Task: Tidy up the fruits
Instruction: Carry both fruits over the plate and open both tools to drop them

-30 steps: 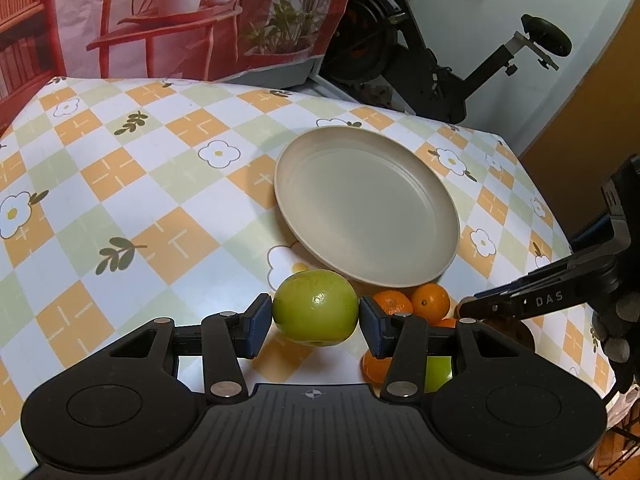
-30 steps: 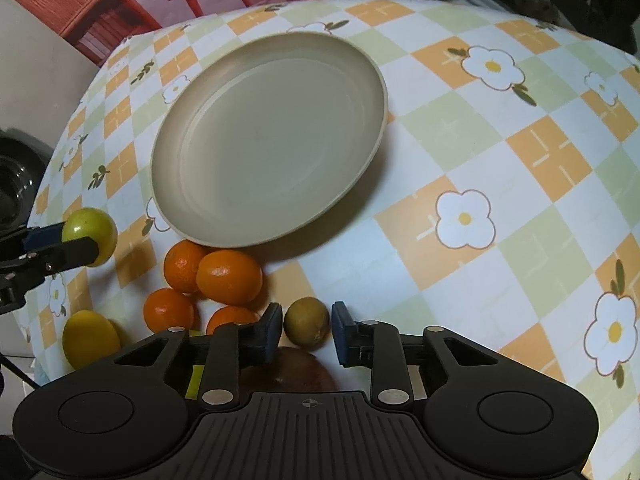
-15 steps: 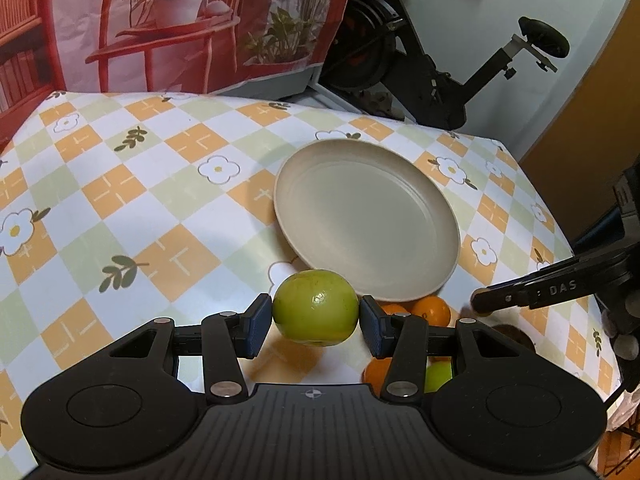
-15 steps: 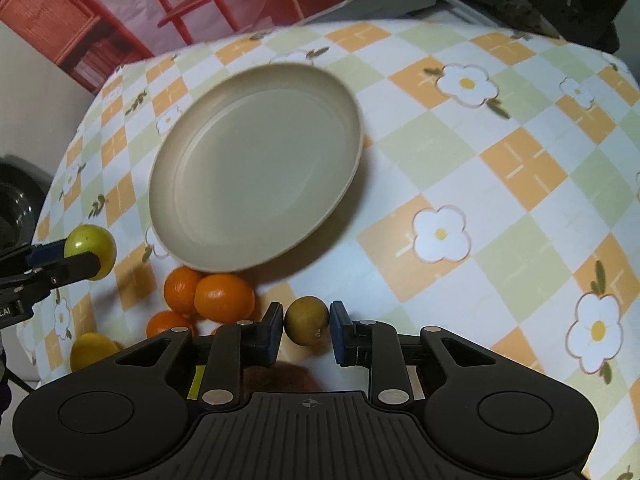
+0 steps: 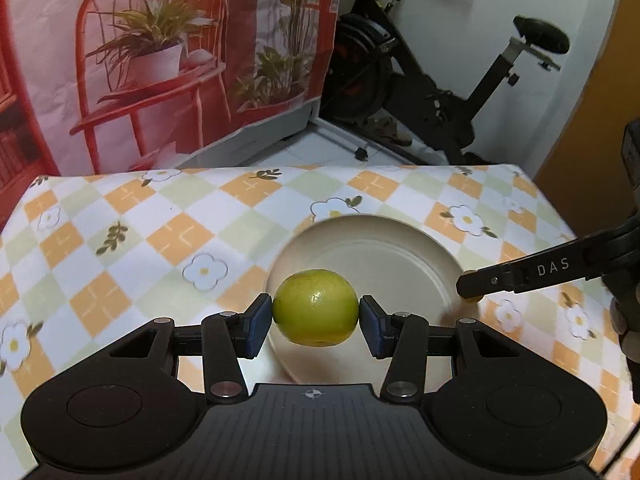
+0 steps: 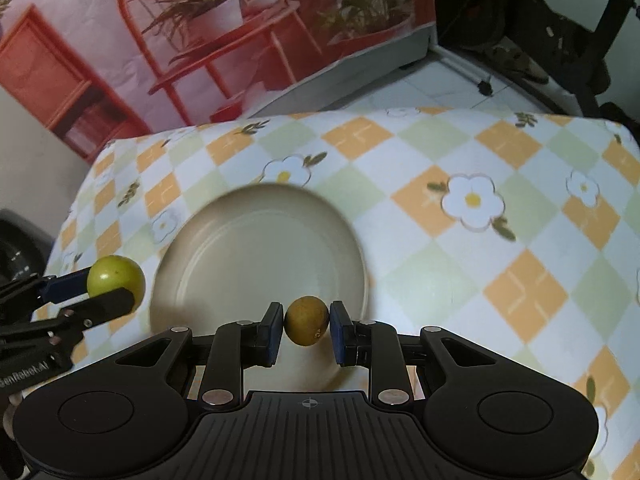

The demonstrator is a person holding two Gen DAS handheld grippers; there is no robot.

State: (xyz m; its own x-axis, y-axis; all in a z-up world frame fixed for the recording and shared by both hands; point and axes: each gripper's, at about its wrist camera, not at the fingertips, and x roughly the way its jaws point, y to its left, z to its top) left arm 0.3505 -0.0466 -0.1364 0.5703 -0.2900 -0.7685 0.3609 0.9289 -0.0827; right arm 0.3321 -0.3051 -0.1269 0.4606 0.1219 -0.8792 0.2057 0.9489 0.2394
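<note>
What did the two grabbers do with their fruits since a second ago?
Both carried their fruit away from the pile and over the plate. The left gripper holds the green fruit above the plate's near rim; the right gripper brought the small brownish fruit over it too. The oranges have dropped out of view. Both grips stayed shut, nothing was let go, and the plate is still empty.

Left hand-held gripper point(image 5: 316, 317), right hand-held gripper point(image 6: 307, 327): both clamped, angled down.
</note>
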